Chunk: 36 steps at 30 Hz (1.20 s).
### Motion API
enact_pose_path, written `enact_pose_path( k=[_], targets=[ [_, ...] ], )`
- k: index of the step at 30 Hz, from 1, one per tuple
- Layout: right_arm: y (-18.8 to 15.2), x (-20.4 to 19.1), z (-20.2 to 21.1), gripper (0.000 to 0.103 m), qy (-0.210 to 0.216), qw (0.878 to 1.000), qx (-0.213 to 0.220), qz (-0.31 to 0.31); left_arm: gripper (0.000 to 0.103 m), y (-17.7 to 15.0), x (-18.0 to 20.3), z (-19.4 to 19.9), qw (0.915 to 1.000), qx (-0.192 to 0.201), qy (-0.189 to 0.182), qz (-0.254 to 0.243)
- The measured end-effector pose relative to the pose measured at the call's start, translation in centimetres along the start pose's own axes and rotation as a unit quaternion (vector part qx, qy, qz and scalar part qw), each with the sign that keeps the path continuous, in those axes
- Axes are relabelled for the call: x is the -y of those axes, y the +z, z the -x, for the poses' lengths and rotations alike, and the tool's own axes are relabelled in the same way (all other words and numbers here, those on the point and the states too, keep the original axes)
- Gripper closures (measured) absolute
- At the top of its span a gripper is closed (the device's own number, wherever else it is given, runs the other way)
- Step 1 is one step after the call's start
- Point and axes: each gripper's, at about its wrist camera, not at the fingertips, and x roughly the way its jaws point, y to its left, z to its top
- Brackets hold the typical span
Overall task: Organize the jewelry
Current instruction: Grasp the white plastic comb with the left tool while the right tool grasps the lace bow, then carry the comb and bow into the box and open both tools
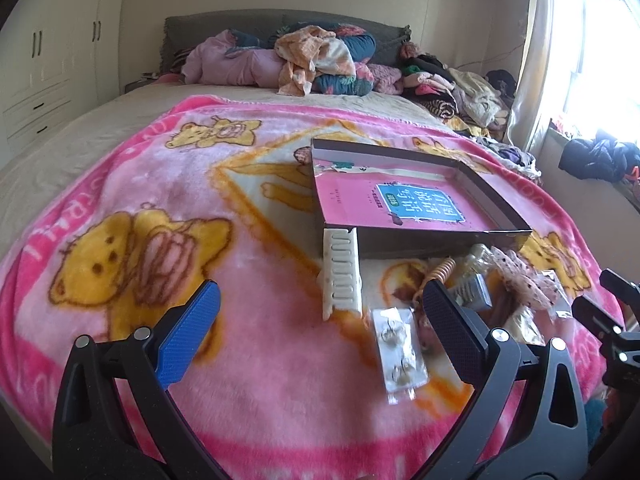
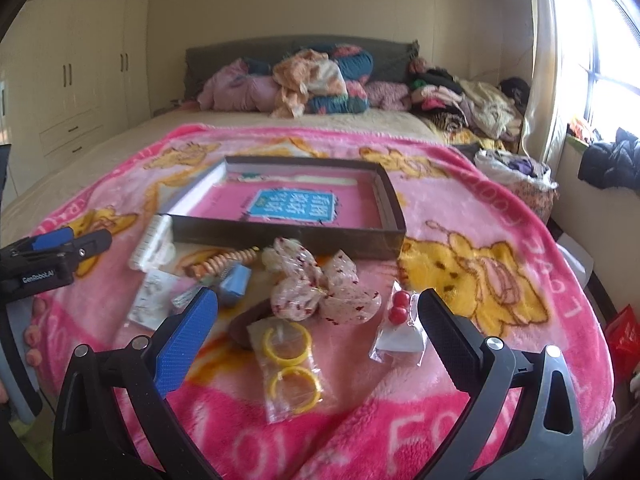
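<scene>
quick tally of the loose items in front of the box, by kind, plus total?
Clear packets with earrings: 3 (yellow hoops, red balls, silver pair)
White hair claw: 1
Spotted lace bow: 1
Orange spiral hair tie: 1
Blue box: 1
Brown band, partly hidden: 1
Total: 8, none in the tray box yet.

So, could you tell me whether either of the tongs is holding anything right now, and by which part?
Nothing is held: the left tongs and right tongs are both open above the blanket.
</scene>
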Motion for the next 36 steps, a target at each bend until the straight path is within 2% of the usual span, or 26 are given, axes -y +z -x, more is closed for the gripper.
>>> enact_pose_path(
  k=[3,8,9,13,17,18,20,22,24,25,28,36],
  targets=[
    [0.1,0.3,-1.9,0.006,-0.003,1.0,-0.021,0.009,0.01,0.3,0.3,-1.6,0.9999,-0.013,0.003,-0.007],
    [-0.1,1.0,-4.5,0.006,0.012,0.998,-0.059,0.002,0.011,0.5,0.2,-3.6,0.9994,-0.03,-0.014,-0.009],
    [-0.1,1.1,-5.0,0.007,0.014,0.998,-0.065,0.0,0.015,0.5,0.1,-4.1,0.9992,-0.036,-0.013,-0.009],
    [-0.1,1.0,-6.5,0.022,0.022,0.996,-0.082,0.004,0.028,0.5,-0.2,-5.9,0.9979,-0.058,-0.027,-0.001],
    [0.0,1.0,-7.1,0.033,0.026,0.996,-0.081,0.005,0.039,0.5,-0.2,-7.1,0.9964,-0.072,-0.044,0.01],
    [0.1,1.1,-7.2,0.037,0.023,0.997,-0.08,0.002,0.045,0.5,-0.3,-7.4,0.9955,-0.075,-0.056,0.018],
    [0.1,1.4,-7.3,0.045,0.02,0.997,-0.08,-0.004,0.055,0.4,-0.3,-7.9,0.995,-0.079,-0.057,0.021],
    [0.1,1.8,-7.3,0.062,0.022,0.997,-0.074,-0.013,0.073,0.4,-0.1,-8.0,0.9947,-0.082,-0.06,0.021],
    [0.1,2.3,-7.0,0.075,0.029,0.997,-0.066,-0.024,0.083,0.4,0.0,-8.0,0.995,-0.079,-0.058,0.019],
    [0.1,2.4,-6.7,0.081,0.032,0.997,-0.059,-0.027,0.083,0.4,0.0,-7.9,0.9953,-0.076,-0.058,0.017],
    [0.3,2.7,-5.9,0.088,0.035,0.998,-0.041,-0.032,0.083,0.6,-0.1,-7.3,0.9951,-0.066,-0.07,0.023],
    [1.8,3.5,-4.0,0.089,0.044,0.998,-0.009,-0.042,0.083,2.8,0.7,-5.3,0.9961,-0.032,-0.081,0.007]
  ],
)
